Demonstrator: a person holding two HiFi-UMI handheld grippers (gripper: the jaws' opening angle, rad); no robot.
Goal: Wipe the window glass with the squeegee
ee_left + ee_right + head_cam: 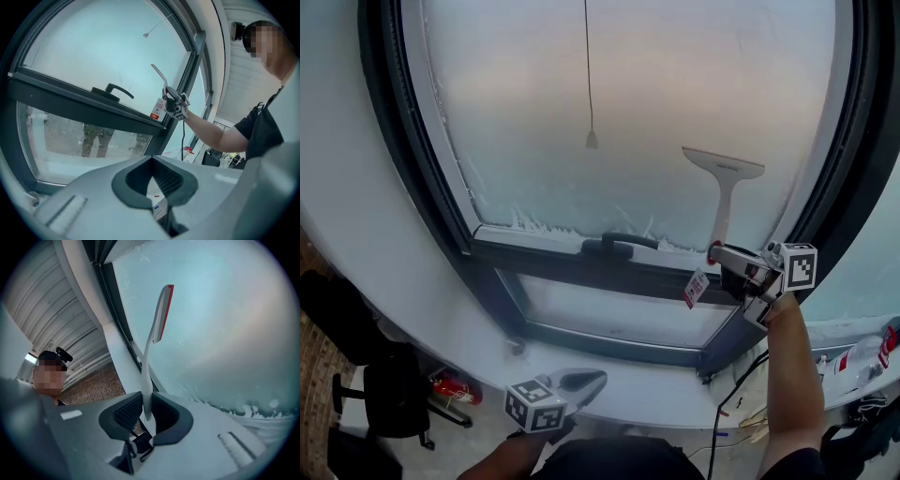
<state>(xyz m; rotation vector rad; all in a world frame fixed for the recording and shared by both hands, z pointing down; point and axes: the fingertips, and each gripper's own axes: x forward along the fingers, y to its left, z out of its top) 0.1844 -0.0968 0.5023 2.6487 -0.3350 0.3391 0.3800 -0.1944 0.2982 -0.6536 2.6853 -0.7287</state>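
The white squeegee (724, 192) stands upright against the lower right of the frosted window glass (506, 112), blade on top. My right gripper (733, 259) is shut on the bottom of its handle, just above the dark window frame (581, 262). In the right gripper view the handle (146, 394) runs up from between the jaws to the red-edged blade (161, 315), which faces the glass (225, 324). My left gripper (594, 380) hangs low by the sill, shut and holding nothing. The left gripper view shows the right gripper (174, 101) and squeegee (159, 75) across the window.
A black window handle (619, 246) sits on the frame's crossbar, with a red and white tag (695, 286) beside the right gripper. A blind cord (592, 139) hangs over the glass. An office chair (384, 394) stands at lower left, and a spray bottle (862, 356) lies at right.
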